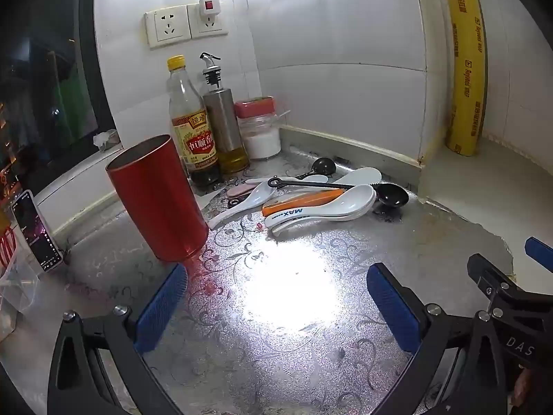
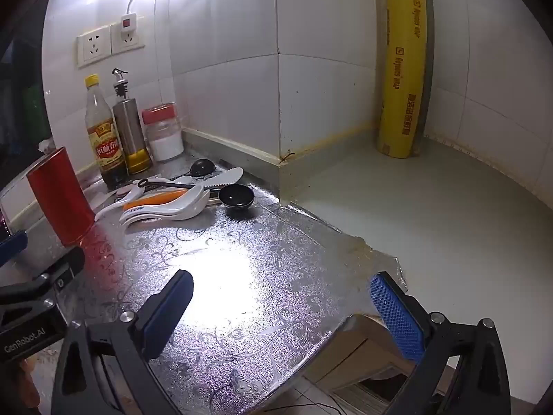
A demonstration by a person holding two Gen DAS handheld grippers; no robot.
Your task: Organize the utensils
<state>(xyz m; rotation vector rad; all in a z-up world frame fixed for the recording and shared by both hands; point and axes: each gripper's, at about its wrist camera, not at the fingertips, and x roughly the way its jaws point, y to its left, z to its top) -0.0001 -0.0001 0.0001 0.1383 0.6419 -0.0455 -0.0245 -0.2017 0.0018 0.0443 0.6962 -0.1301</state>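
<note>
Left wrist view: the tall red metal canister (image 1: 157, 197) stands upright, with a pile of white ceramic spoons (image 1: 321, 207) and black plastic scoops just to its right. Both the left gripper (image 1: 276, 306) and right gripper (image 2: 281, 314) hover, jaws spread and empty. Best to pinch one handle at a time, lifting clear before tipping it into the canister.

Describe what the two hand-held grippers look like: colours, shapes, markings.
Both match: the left hand-held gripper and the right hand-held gripper have black angular frames with triangular cut-outs and silver pivot bolts. Each finger carries a blue pad with a fine grid texture. White lettering reads "GenRobot.AI" on the left body and "DAS", cut off, on the right.
</note>
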